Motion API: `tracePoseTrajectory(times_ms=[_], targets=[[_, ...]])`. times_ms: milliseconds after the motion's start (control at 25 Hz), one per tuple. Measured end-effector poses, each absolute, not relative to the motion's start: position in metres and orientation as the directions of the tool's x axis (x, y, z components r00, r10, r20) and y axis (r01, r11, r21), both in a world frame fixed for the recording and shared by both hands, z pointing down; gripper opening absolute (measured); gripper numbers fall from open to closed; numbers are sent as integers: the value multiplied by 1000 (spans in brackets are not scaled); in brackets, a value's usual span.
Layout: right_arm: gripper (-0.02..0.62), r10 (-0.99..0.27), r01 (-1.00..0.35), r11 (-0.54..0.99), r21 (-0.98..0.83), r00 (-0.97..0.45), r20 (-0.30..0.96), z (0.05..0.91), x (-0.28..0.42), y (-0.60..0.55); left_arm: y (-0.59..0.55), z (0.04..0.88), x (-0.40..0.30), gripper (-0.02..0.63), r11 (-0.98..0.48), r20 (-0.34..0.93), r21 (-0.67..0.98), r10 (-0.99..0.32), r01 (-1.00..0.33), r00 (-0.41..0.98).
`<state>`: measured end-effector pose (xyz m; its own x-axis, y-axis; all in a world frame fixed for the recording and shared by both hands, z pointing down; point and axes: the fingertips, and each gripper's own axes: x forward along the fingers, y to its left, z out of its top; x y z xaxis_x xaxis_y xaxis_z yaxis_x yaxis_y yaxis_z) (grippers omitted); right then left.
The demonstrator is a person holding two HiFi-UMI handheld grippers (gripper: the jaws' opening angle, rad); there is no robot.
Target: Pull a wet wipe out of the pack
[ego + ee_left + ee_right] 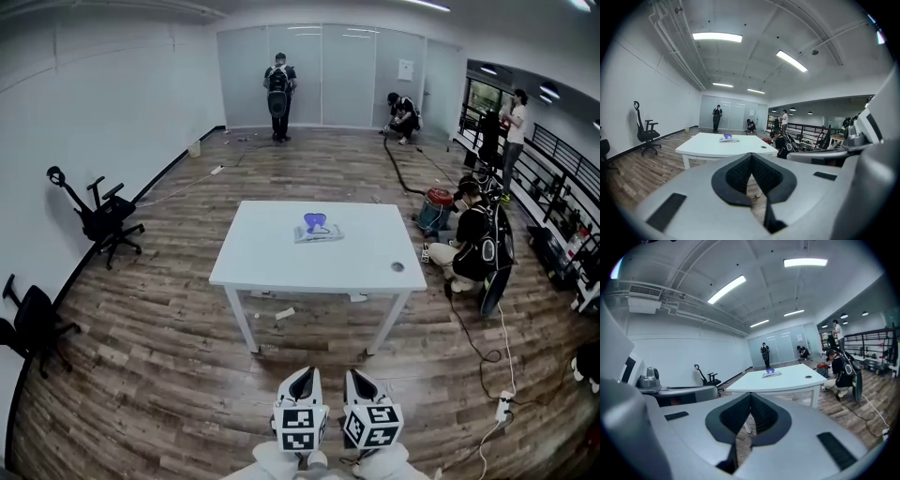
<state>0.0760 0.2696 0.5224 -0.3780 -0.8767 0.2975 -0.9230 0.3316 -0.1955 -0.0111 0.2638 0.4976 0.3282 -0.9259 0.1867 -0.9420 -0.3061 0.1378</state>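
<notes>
Walk up to pack (317,230) mid-frame on tabletop (272,258), well apart from left tool (301,375) and right tool (360,376), both pressed together empty at bottom centre, then pin with one, pull with other.

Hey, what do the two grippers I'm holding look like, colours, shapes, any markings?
Both match. The left gripper and right gripper have light grey, broad bodies tapering to pointed jaws lined with black ribbed pads. Each carries a white cube printed with black square markers. No cables show. White fabric shows beneath them; sleeve or glove, I can't tell.
</notes>
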Motion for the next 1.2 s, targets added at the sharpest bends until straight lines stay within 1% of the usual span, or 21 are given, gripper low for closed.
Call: tracePoseTrajectory(times_ms=[480,840,1200], targets=[[10,-863,-914,338,-225,-396,314,532,98,216,215,506,15,-4,-318,209,124,-917,-940,338],[9,-857,-913,311,-265,-390,336,543,110,207,203,512,25,-4,-337,238,117,-904,-934,356],[9,-858,-917,296,-266,-378,348,548,112,192,187,519,25,-4,-345,243,123,-899,-930,366]])
